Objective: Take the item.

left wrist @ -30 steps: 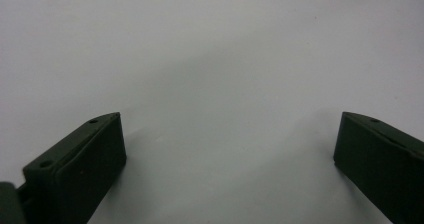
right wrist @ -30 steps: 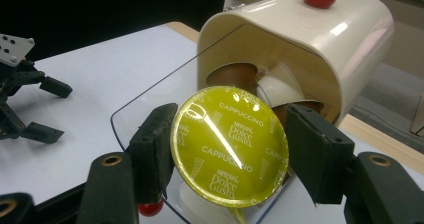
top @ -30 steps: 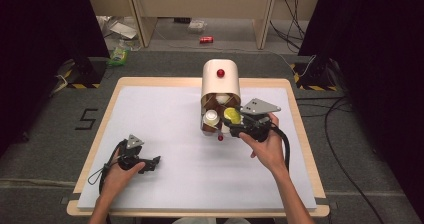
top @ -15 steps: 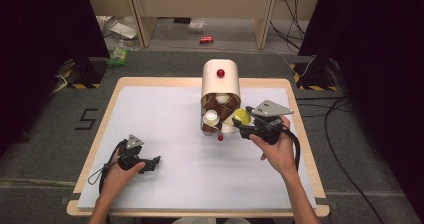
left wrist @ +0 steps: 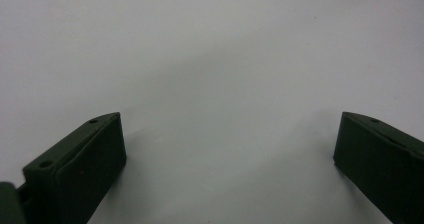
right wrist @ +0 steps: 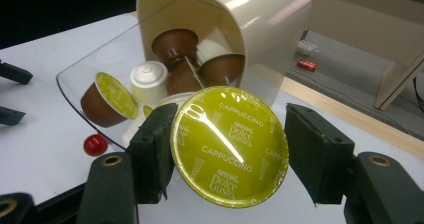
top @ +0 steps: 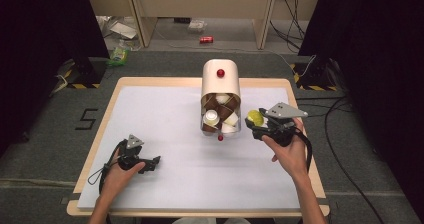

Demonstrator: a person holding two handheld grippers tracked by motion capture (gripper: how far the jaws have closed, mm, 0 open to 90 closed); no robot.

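Over the white tabletop (top: 165, 119), seen from the high view, the right gripper (top: 256, 124) holds a yellow-green coffee capsule (top: 255, 117) near the right edge, just beside the cream capsule dispenser (top: 220, 79) that stands toward the far edge at the middle. Brown and white capsules (top: 218, 115) lie packed in the dispenser's clear front, and a small red knob (top: 220, 137) sits on the tabletop just before it. Nearer the left front corner, the left gripper (top: 152, 162) rests on the tabletop in the person's hand, well apart from the dispenser.

Along the left gripper view, two black jaws stand wide apart over bare white surface (left wrist: 210, 74), with nothing between them.

Along the right gripper view, the jaws are clamped on the capsule (right wrist: 230, 146), whose foil lid reads "Cappuccino" and faces the camera. Behind it the dispenser (right wrist: 250, 14) shows brown capsules (right wrist: 175, 41), a white one (right wrist: 148, 79) and another green-lidded one (right wrist: 107, 98) behind its clear guard, with the red knob (right wrist: 95, 144) below.
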